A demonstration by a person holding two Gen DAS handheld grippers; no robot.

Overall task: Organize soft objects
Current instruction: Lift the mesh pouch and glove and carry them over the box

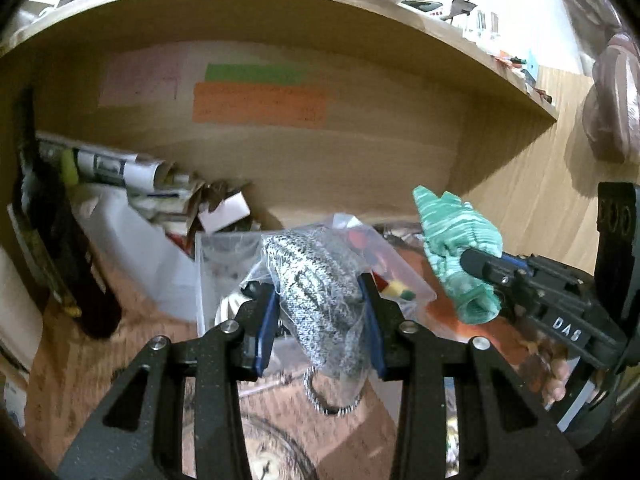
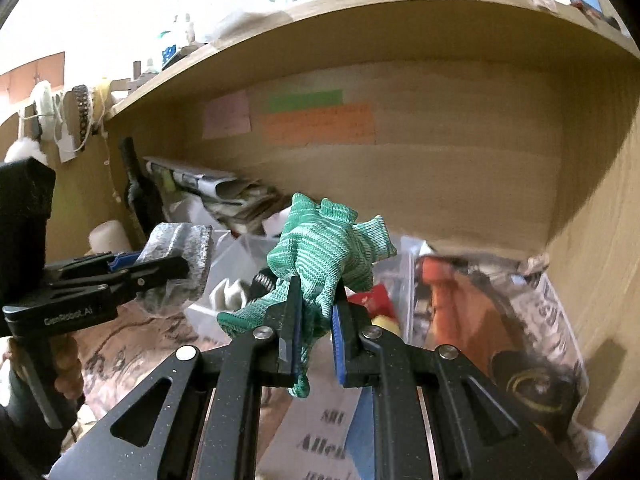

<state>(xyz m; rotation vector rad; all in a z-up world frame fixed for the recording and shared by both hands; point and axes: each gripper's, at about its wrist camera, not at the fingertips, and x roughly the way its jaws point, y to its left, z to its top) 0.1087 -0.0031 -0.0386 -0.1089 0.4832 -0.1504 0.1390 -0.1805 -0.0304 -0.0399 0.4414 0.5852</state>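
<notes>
**Gloves held aloft, one in each tool, before a cluttered shelf**

Grey-and-white knit glove [image 1: 316, 292], wrapped in thin clear plastic, clamped between the blue pads of the left tool [image 1: 320, 304] and hanging down below them, raised above a clear plastic box [image 1: 208, 264]. Green-and-white striped glove [image 2: 328, 248] pinched in the right tool [image 2: 316, 320], bunched above the pads with one end trailing beneath. Both tools shut on their loads, side by side yet apart, neither glove touching the other. Seen from the left wrist, green glove [image 1: 456, 240] off to the right, gripped by the right tool [image 1: 476, 272]; from the right wrist, grey glove [image 2: 180, 256] off to the left in the left tool [image 2: 160, 268]. Behind, a wooden shelf [image 2: 400, 32] with green, orange and pink paper notes [image 1: 256, 100] on its back wall, rolled newspapers [image 1: 120, 168] lower left. Below, an orange object [image 2: 460, 304] under clear plastic, printed paper [image 2: 320, 436] nearest the lens.
</notes>
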